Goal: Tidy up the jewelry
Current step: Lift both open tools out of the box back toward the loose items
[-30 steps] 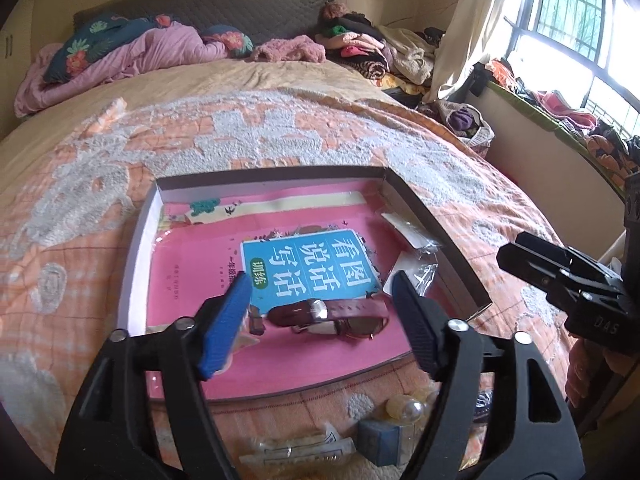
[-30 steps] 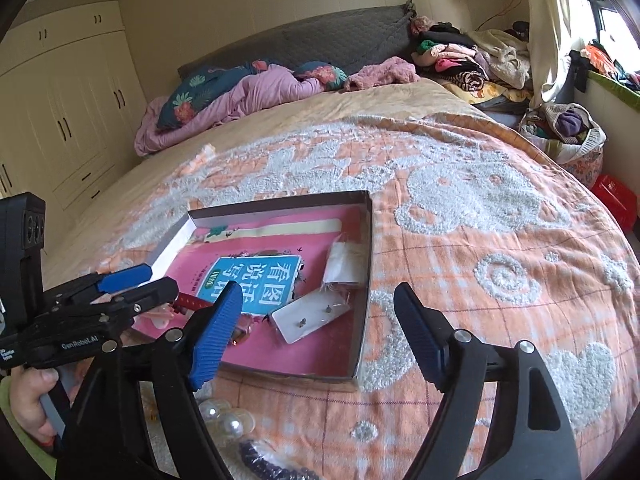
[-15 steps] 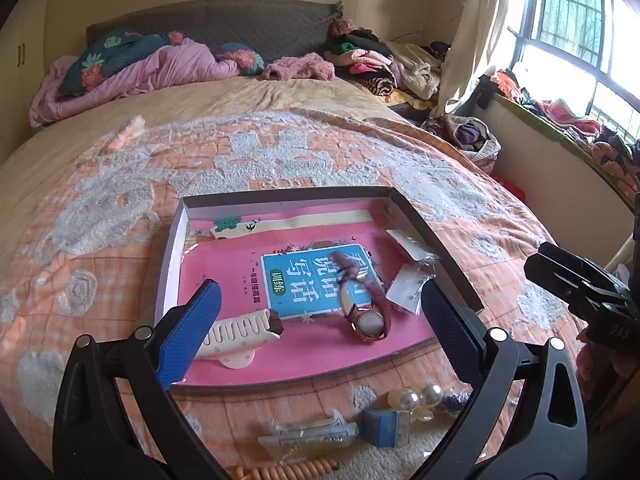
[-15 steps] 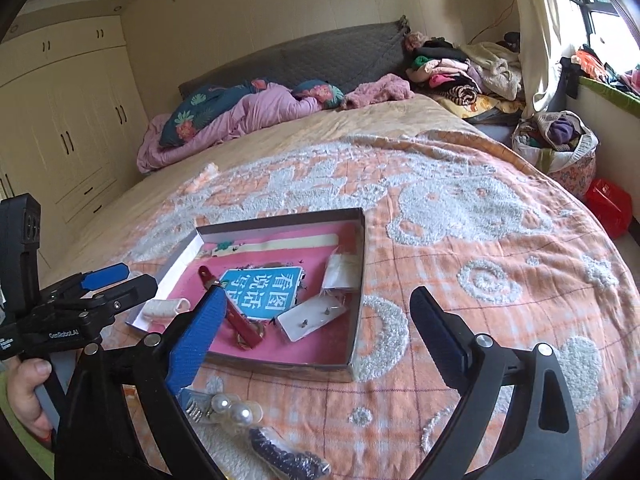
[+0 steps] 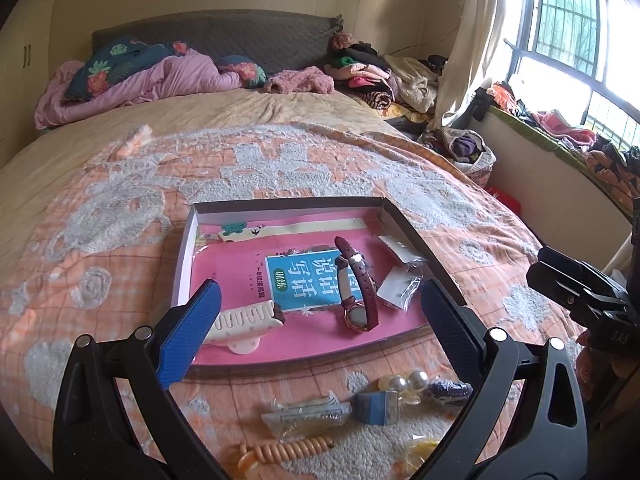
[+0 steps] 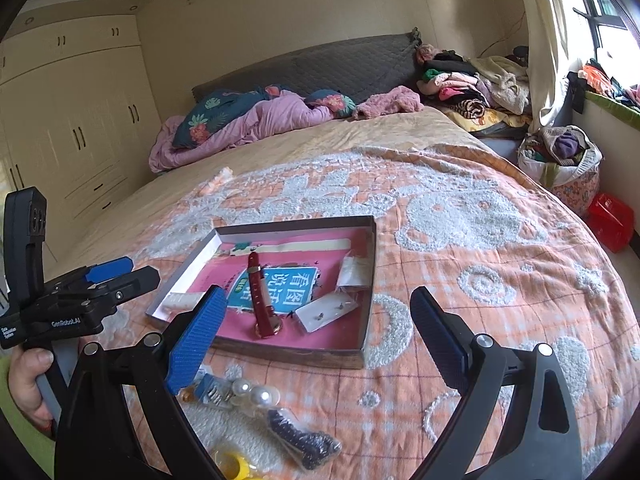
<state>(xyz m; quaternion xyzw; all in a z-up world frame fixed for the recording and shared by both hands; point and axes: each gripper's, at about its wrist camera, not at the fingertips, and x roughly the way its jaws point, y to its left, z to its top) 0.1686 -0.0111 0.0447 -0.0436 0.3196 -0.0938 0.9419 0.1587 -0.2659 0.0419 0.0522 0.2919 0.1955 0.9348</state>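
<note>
Two grippers: both of mine hang above the near end of the bed, and neither holds anything.
Left gripper (image 5: 316, 324): my fingers have just been opening and now stand spread wide; the comb and the watch lie below the gap between them, untouched.
Comb (image 5: 246, 318): cream, flat in the tray's near left corner, long axis across the tray, its dark end toward the watch.
Tray (image 5: 288, 204): shallow box with a pink book lining it, on the orange blanket (image 5: 120, 208); its near edge faces me and its long sides run away toward the headboard.
Watch (image 5: 356, 284): dark red strap, lying on the book's blue label in the tray. Its long axis runs front to back, dial end toward me and loose strap end toward the far wall. The dial looks tipped up on edge; the strap arches slightly.
Earring packets (image 5: 398, 282): clear bags just right of the watch, against the tray's right wall.
Open room in tray: bare pink along the near strip and at the far left; the right side is crowded.
Loose pieces: pearls (image 5: 404, 382), a blue box (image 5: 376, 408), a clear packet (image 5: 304, 416) and a coiled band (image 5: 288, 450) lie on the blanket between the tray's near edge and me.
Right gripper (image 6: 316, 338): my fingers here have also just been opening and stand wide apart. They frame the tray's near right corner, with bare blanket beyond to the right.
</note>
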